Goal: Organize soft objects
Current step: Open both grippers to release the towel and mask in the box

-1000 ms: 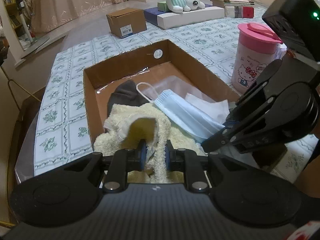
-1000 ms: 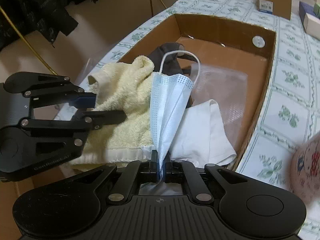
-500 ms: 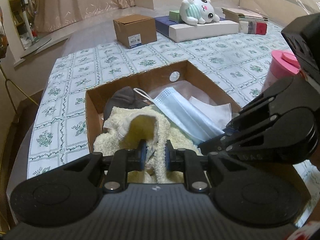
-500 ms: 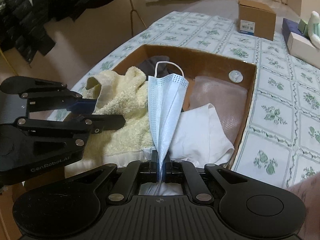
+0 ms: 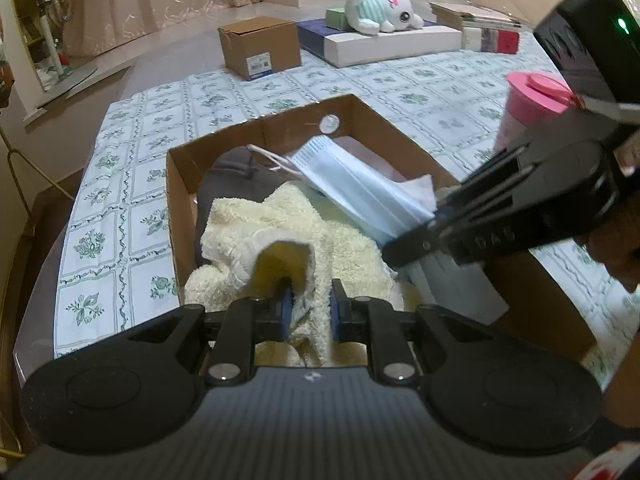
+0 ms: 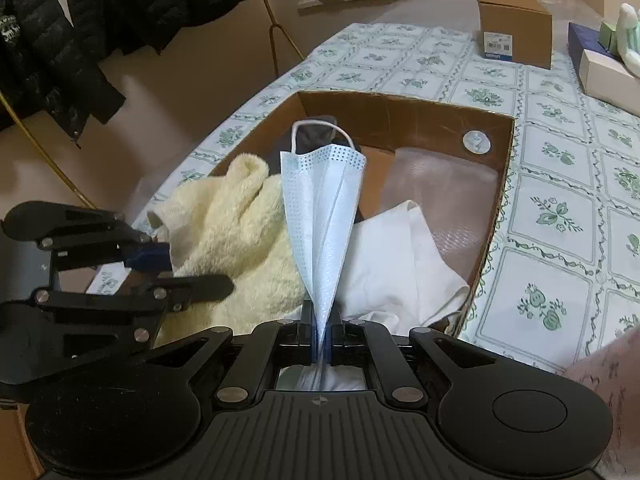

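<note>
The right gripper, fingers pinched tight on only the bottom edge of the blue mask, and the left gripper, clamping a thick towel fold over the cardboard box, risk a snag dragging either cloth out onto the tabletop.

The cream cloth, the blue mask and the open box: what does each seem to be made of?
Cream cloth: looks like terry or fleece, with a fuzzy looped pile, matte.
Blue mask: probably nonwoven disposable fabric, pleated, with a dotted embossed edge and a white ear loop.
Open box: brown corrugated cardboard, plain and matte.
</note>
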